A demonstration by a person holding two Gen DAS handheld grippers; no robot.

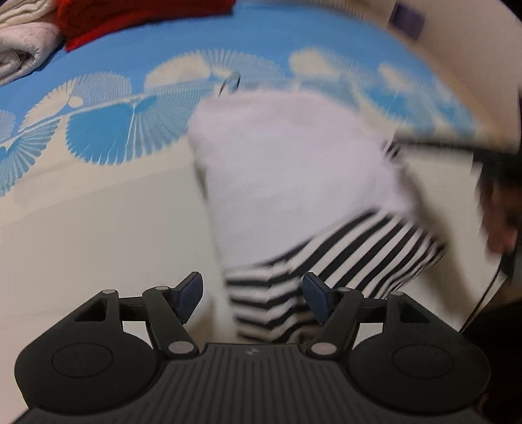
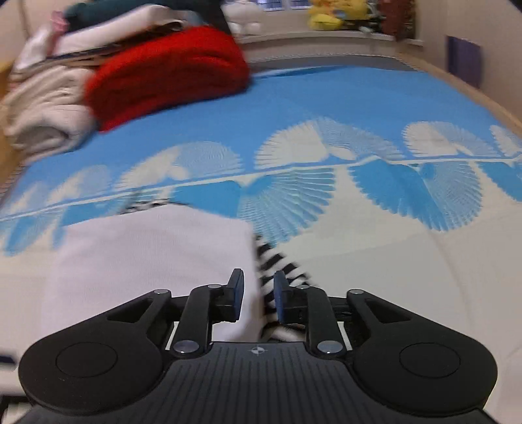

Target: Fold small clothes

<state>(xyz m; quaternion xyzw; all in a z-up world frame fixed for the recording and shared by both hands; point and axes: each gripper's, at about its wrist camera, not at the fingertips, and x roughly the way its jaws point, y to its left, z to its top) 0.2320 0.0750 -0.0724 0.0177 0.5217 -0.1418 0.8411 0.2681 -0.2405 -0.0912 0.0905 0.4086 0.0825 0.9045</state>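
Note:
A small white garment (image 1: pixel 293 169) with a black-and-white striped part (image 1: pixel 359 248) lies flat on a blue and cream bedspread (image 1: pixel 98 212). My left gripper (image 1: pixel 252 283) hangs open just above the striped end, with its pads well apart and clear of the cloth. In the right wrist view the white garment (image 2: pixel 146 254) fills the lower left, and the striped part (image 2: pixel 280 261) peeks out along its right edge. My right gripper (image 2: pixel 257 280) is over that edge with a narrow gap between its pads. Cloth shows in the gap, but the pads do not press on it.
A folded red knit (image 2: pixel 163 78) and a pile of cream and white laundry (image 2: pixel 42 107) sit at the far left of the bedspread (image 2: pixel 391 261). A yellow plush toy (image 2: pixel 332 13) rests on a ledge behind. A dark blurred shape (image 1: pixel 499 212) shows at the right edge of the left wrist view.

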